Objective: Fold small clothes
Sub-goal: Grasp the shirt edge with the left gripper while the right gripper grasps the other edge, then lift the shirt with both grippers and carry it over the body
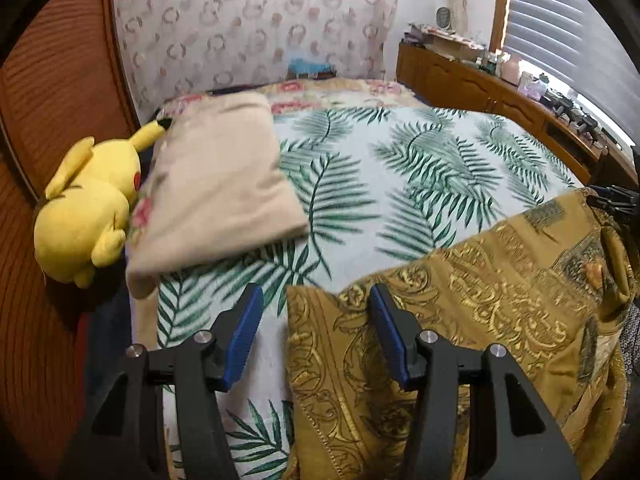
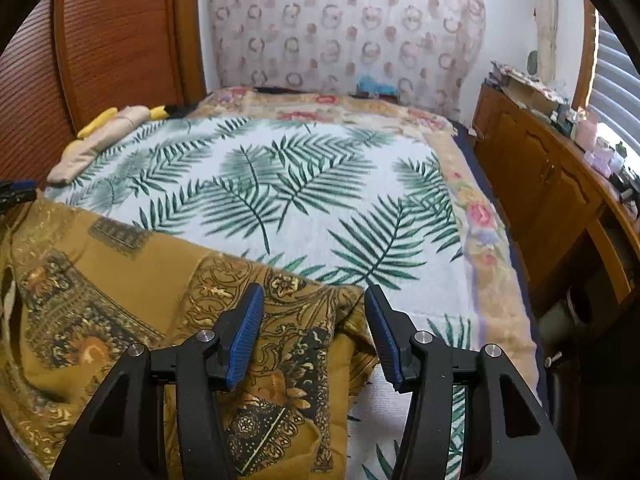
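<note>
1. Ochre brocade-print garment (image 1: 480,300) lies rumpled across the near edge of the bed (image 2: 320,184), on the palm-leaf blanket (image 1: 400,184); its left corner sits between your left claw's (image 1: 316,300) jaws, its right fold under your right claw (image 2: 314,300).
2. Both claws stand apart, blue pads clear of the cloth; nothing is clamped.
3. Risk: if you close now, the left claw may pinch only the thin edge, and the right may catch several layers of the bunched fold, so the fold would come out skewed.
4. Risk: dragging may pull the garment off the near edge.
5. Beige folded cloth (image 1: 216,184) and yellow plush toy (image 1: 88,208) lie well apart, far left.
6. Hidden: the garment's near hem, cut off below both views; its type cannot be told.
</note>
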Demonstrator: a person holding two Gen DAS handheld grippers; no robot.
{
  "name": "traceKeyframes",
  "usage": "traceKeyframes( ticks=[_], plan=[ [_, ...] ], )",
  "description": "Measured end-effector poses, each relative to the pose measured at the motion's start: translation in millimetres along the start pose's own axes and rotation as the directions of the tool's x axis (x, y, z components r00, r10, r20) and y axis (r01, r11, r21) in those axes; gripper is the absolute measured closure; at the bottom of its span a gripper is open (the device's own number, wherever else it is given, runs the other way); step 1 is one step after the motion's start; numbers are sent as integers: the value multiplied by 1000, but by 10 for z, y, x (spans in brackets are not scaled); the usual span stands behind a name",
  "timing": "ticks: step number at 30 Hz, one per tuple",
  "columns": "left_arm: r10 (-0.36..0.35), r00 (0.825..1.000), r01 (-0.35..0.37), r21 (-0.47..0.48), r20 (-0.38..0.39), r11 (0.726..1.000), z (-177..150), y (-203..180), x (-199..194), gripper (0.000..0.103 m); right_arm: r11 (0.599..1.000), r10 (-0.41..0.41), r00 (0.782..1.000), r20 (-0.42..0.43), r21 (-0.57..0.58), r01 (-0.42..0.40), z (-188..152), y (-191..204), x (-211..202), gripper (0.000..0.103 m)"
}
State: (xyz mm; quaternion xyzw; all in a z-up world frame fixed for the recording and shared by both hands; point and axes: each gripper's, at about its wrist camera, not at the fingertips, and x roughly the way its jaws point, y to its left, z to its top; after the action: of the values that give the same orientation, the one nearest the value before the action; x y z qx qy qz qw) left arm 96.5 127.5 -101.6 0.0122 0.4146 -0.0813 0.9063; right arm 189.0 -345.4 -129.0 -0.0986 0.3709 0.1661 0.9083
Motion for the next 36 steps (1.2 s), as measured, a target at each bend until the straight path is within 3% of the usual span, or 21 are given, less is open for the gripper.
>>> traceKeyframes(
  ticks=[7,16,25,27,28,31,32,33,36],
  plan=[
    [-3,1000,3,-22,-6,1000,-39,31,28,49,1000,-15,998,-56,10,16,-56,-36,144,38],
    [-24,1000,23,-48,-19,999,-45,88,96,49,999,25,997,-69,49,-22,-62,-123,155,35],
    [-28,999,27,-37,-36,999,-24,89,102,49,999,51,992,-116,10,-50,27,-94,202,35],
    [-50,998,48,-35,-40,998,-26,76,102,60,998,58,991,-124,1,-58,30,-87,210,36],
    [-68,997,66,-36,-44,997,-28,70,102,67,998,66,990,-123,-1,-67,28,-80,207,39],
    [-86,995,86,-9,-49,996,-34,8,71,80,994,107,988,-110,-9,-108,-2,-38,173,61],
    [-88,995,89,10,-37,996,-39,-37,20,93,990,138,984,-109,-23,-142,-18,0,151,81],
    [-96,995,96,16,-23,995,-44,-70,-40,99,987,149,983,-108,-39,-153,-31,40,127,88],
    [-115,992,113,24,55,993,-92,-199,-356,101,985,166,983,-81,-31,-169,-87,99,0,95]
  ],
)
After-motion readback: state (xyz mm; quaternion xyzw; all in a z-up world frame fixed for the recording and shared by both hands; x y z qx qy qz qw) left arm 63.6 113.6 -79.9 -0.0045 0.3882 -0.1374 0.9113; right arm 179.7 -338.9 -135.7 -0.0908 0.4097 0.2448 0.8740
